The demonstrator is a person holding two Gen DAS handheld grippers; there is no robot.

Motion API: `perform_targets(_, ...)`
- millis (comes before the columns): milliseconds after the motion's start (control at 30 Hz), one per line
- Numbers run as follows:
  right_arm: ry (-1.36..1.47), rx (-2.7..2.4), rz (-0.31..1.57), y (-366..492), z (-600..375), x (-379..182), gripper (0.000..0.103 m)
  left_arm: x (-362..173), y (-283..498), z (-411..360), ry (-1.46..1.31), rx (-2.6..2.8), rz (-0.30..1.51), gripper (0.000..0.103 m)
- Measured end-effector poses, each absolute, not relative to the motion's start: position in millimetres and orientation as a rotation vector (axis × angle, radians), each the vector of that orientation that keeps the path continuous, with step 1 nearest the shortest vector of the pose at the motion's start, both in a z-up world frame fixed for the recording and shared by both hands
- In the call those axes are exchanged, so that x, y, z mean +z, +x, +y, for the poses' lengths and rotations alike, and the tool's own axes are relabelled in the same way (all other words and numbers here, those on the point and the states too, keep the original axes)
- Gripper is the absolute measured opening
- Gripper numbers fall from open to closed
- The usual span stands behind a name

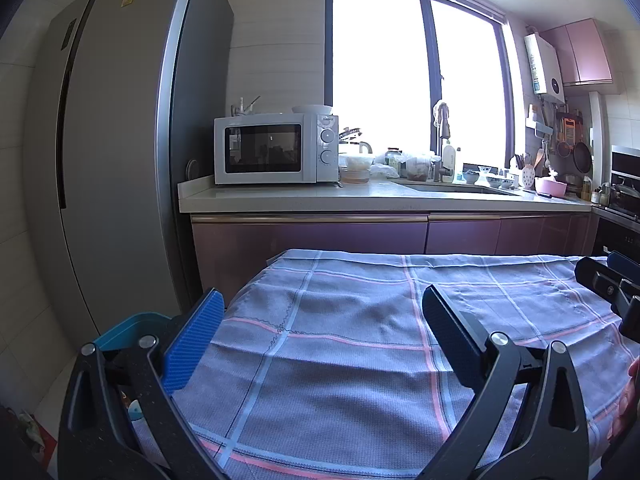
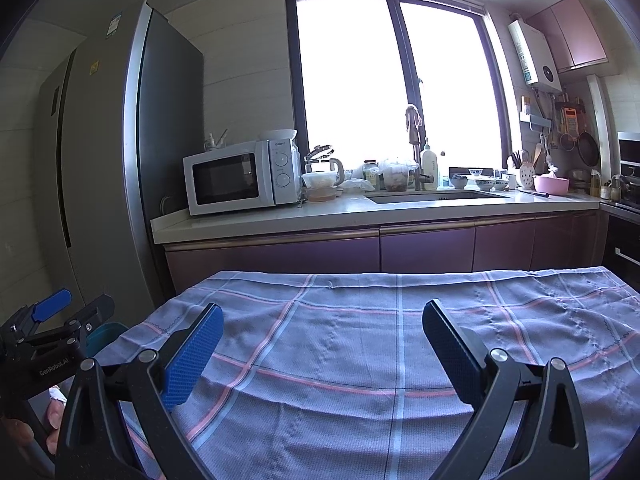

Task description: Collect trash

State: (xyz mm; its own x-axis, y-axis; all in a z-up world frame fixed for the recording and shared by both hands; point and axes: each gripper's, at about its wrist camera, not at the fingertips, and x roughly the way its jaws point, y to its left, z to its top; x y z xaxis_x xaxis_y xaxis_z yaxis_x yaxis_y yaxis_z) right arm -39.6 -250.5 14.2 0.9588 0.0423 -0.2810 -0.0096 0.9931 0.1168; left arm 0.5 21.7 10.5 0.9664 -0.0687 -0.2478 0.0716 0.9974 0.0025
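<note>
With both views looking across the desk (image 1: 360,360), my left gripper (image 1: 320,340) has its fingers (image 1: 196,340) spread wide, nothing between them. Right gripper (image 2: 322,344): same, fingers (image 2: 192,356) spread, holding nothing. Checked cloth (image 2: 380,340) covers the desk; I see no trash on it in either view. Teal bin (image 1: 132,328) sits low at the lower left of the left view, just beside the desk edge, partly hidden by my left finger; its rim also shows at lower left in the right view. Contents mostly hidden. Kitchen counter (image 2: 320,216) with microwave (image 2: 240,178) and sink (image 2: 436,196) fills mid-frame, fridge (image 1: 112,160) at left.
</note>
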Motion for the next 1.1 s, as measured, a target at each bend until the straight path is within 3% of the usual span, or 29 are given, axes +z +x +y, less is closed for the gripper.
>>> perform_targets(833,0.122,0.026,0.287,-40,-250,13,0.096,11,3,19,0.032,-0.060,0.241,0.098)
perform_targets(1100,0.141,-0.001,0.335,-34,-268,4,0.096,-6,46,20,0.033,-0.085,0.439,0.098)
